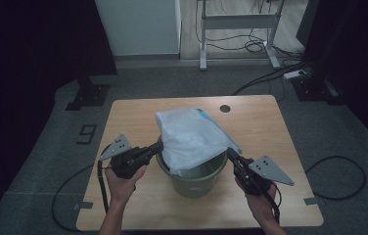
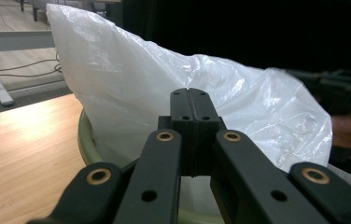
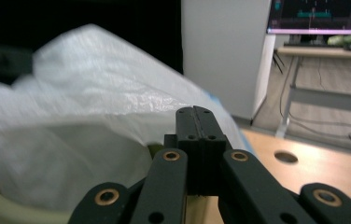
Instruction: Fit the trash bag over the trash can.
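Both claws are mine, one in each hand, and each has its black jaws pressed flat together. Left gripper (image 1: 156,147) sits against the left side of a crinkly, translucent white plastic bag (image 1: 192,139); right gripper (image 1: 232,154) sits at the bag's right edge. Whether a fold of film is caught in either pair of jaws I cannot tell, since the closed tips hide the contact. That bag stands bunched and puffed up in a round olive-green plastic bin (image 1: 192,182), its top rising well above the rim, with a strip of pale blue showing behind its far edge. Bin and bag stand near the middle of a light wooden table (image 1: 133,117), closer to my side. By my judgement I am lining the bin, so to do it well I should draw the film outward evenly on both sides, keep it low over the rim, and avoid tipping the light bin. Beyond lie grey floor and black cables (image 1: 265,78).
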{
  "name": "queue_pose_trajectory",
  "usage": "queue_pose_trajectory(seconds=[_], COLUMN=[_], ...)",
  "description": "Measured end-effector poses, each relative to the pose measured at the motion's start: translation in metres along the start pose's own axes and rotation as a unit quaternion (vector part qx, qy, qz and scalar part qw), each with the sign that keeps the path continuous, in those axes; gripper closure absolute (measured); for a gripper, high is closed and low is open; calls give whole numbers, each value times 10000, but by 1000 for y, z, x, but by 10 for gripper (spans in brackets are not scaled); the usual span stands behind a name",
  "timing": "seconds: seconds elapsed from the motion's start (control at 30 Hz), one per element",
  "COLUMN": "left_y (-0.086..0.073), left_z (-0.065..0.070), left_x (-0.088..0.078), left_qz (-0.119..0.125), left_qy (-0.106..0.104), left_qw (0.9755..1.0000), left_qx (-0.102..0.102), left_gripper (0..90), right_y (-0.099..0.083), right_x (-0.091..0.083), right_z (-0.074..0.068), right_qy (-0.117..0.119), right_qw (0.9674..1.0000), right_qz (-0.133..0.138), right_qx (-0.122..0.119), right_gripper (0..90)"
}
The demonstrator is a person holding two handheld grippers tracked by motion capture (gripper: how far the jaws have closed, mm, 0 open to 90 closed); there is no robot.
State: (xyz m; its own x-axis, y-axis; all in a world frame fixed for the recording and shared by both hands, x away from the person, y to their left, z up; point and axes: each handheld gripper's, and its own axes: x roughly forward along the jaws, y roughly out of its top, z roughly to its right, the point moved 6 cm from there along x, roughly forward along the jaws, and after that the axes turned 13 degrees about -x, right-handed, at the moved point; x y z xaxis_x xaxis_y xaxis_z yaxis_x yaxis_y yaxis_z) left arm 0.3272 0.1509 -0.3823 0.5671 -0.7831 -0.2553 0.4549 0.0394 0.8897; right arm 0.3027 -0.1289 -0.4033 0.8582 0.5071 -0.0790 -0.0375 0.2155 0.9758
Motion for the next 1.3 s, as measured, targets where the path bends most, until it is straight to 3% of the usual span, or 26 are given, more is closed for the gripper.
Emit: queue_pose_trajectory(seconds=[0.1, 0.2, 0.3, 0.43, 0.5, 0.53, 0.6, 0.7, 0.83, 1.07, 1.2, 1.23, 1.27, 1.3], left_y=[-2, -5, -11, -14, -12, -11, -7, 0, 10, 16, 14, 13, 12, 10], left_z=[-2, -4, -8, -10, -10, -9, -9, -7, -9, -20, -25, -25, -25, -23], left_x=[-4, -7, -15, -20, -23, -24, -26, -26, -13, 8, 18, 21, 22, 26], left_qz=[-12, -33, -81, -80, -37, 16, 59, 173, 107, -118, -207, -222, -249, -287], left_qy=[-43, -61, -76, -59, -34, 19, 68, 150, 325, 508, 453, 432, 404, 225], left_qw=[10000, 10000, 9999, 9999, 9999, 9999, 9997, 9993, 9989, 9980, 9977, 9977, 9979, 9984], left_qx=[-28, -45, -97, -127, -155, -151, -215, -288, -325, -364, -457, -464, -451, -424], left_gripper=[899, 899, 899, 885, 707, 707, 561, 480, 426, 417, 412, 434, 518, 594], right_y=[23, 33, 37, 31, 23, 23, 20, 21, 25, 26, 26, 25, 25, 25], right_x=[-9, -16, -23, -22, -17, -17, -13, -11, -10, -9, -9, -8, -8, -8], right_z=[-6, -15, -36, -47, -53, -53, -54, -53, -52, -53, -53, -53, -53, -53], right_qy=[119, 269, 577, 707, 806, 806, 840, 824, 820, 840, 860, 864, 870, 878], right_qw=[9992, 9982, 9965, 9959, 9958, 9958, 9957, 9958, 9957, 9951, 9947, 9947, 9947, 9947], right_qz=[386, 528, 573, 504, 393, 393, 336, 339, 345, 341, 341, 332, 323, 322], right_qx=[-26, -67, -211, -249, -202, -202, -179, -208, -268, -386, -438, -439, -439, -438], right_gripper=[892, 892, 891, 891, 891, 891, 891, 891, 891, 891, 891, 891, 891, 891])
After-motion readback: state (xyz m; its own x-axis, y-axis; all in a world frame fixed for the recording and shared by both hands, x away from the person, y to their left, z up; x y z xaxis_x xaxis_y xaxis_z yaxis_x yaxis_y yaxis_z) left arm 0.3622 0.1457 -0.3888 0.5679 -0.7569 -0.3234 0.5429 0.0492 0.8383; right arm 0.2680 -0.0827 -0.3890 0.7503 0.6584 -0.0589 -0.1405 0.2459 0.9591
